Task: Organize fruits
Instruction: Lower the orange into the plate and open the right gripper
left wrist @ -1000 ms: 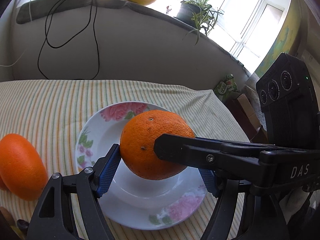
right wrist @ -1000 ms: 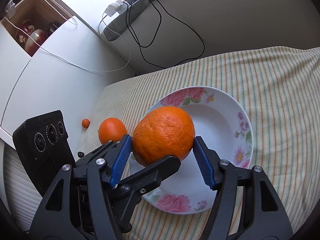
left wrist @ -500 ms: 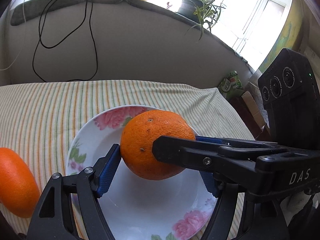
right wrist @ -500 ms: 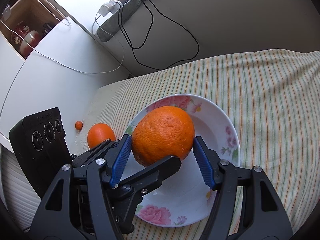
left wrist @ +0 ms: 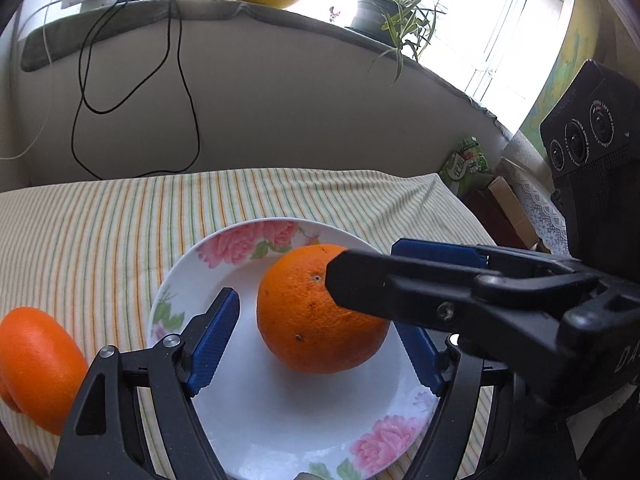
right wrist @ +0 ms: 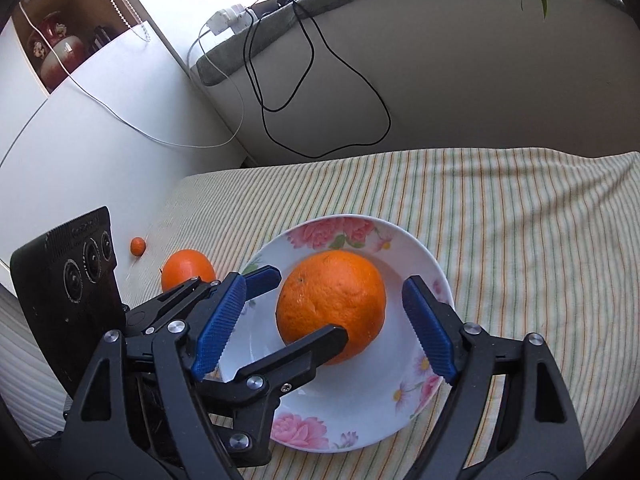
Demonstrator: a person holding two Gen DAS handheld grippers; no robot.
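The big orange sits in the flowered plate on the striped surface. Both tongs, left tongs and right tongs, have just been opening; both stand released around it, pads clear. A second orange lies leftward, nearer the left tongs, partly cut off.

Sunlit windows above grey wall
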